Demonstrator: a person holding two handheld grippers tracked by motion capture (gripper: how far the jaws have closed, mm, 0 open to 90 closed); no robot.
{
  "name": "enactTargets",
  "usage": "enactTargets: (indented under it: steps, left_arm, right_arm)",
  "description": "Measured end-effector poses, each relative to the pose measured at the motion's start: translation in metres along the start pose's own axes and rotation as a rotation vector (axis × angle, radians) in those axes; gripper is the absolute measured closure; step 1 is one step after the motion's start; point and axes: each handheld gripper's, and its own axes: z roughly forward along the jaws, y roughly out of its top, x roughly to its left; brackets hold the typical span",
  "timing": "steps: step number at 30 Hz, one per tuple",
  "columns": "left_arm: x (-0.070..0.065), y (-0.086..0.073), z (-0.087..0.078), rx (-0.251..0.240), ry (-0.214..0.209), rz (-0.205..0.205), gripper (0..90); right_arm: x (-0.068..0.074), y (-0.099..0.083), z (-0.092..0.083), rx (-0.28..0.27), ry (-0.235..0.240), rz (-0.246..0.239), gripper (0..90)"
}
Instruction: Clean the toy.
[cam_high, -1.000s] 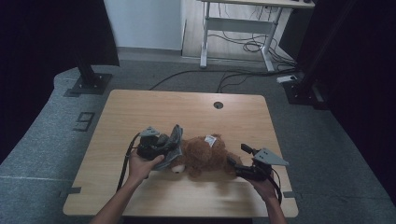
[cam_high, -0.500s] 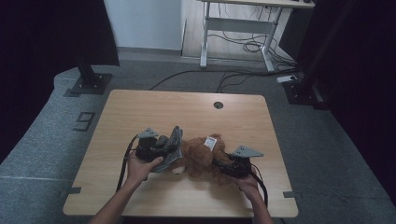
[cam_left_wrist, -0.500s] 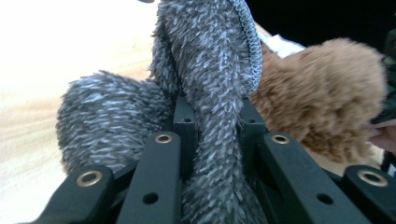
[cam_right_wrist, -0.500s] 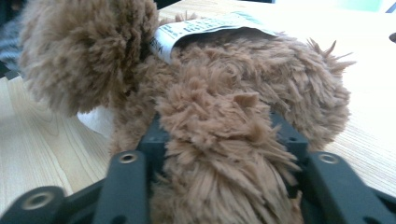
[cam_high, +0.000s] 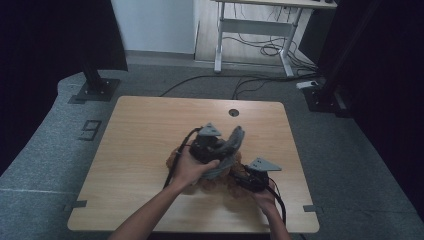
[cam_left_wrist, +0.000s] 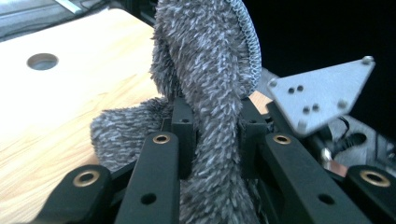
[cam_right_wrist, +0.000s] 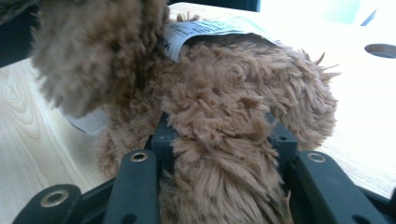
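Wooden table, dark surrounds; the brown plush toy lies near the front edge. Left gripper is clamped on the grey fuzzy cloth, raised over the toy; right gripper has just been closing, a plush limb pinched between its pads. Judgement: hold the toy down firmly and draw the cloth slowly, watching for snagged fibres.
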Motion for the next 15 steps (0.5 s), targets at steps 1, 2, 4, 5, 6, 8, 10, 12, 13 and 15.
enactTargets:
  steps: [1,2,4,5,6,8,10,12,13,15]
  left_arm:
    - [-0.002,0.000,0.007,0.017,-0.003,0.000,73.9]
    - [-0.002,-0.002,0.018,0.047,0.000,0.000,73.6]
    - [0.000,-0.009,0.033,0.091,0.002,-0.017,73.7]
    - [0.002,-0.013,0.039,0.111,0.004,-0.028,73.7]
    - [0.006,-0.018,0.042,0.128,0.008,-0.033,73.8]
    - [0.011,-0.026,0.042,0.139,0.001,-0.046,74.2]
    - [0.014,-0.032,0.036,0.130,0.002,-0.047,74.7]
    - [0.015,-0.036,0.028,0.134,0.020,-0.022,74.9]
    - [0.016,-0.038,0.024,0.136,0.034,-0.011,74.9]
    - [0.020,-0.043,0.015,0.135,0.050,-0.009,74.9]
  right_arm:
    - [0.001,0.000,0.000,-0.002,-0.005,-0.005,58.5]
    - [0.001,0.000,0.000,0.000,-0.007,-0.012,58.6]
    - [0.002,0.000,0.000,-0.002,-0.014,-0.016,58.6]
    - [0.002,-0.001,0.000,0.000,-0.014,-0.014,58.7]
    - [0.002,-0.001,-0.001,-0.001,-0.016,-0.021,59.0]
    - [0.002,-0.001,-0.001,0.002,-0.021,-0.027,59.6]
    - [0.002,-0.002,-0.001,-0.003,-0.020,-0.027,59.8]
    - [0.001,-0.002,-0.001,-0.005,-0.012,-0.025,59.9]
    - [0.000,-0.002,-0.001,-0.003,-0.007,-0.027,60.0]
    - [-0.001,-0.003,-0.002,-0.006,0.000,-0.023,60.2]
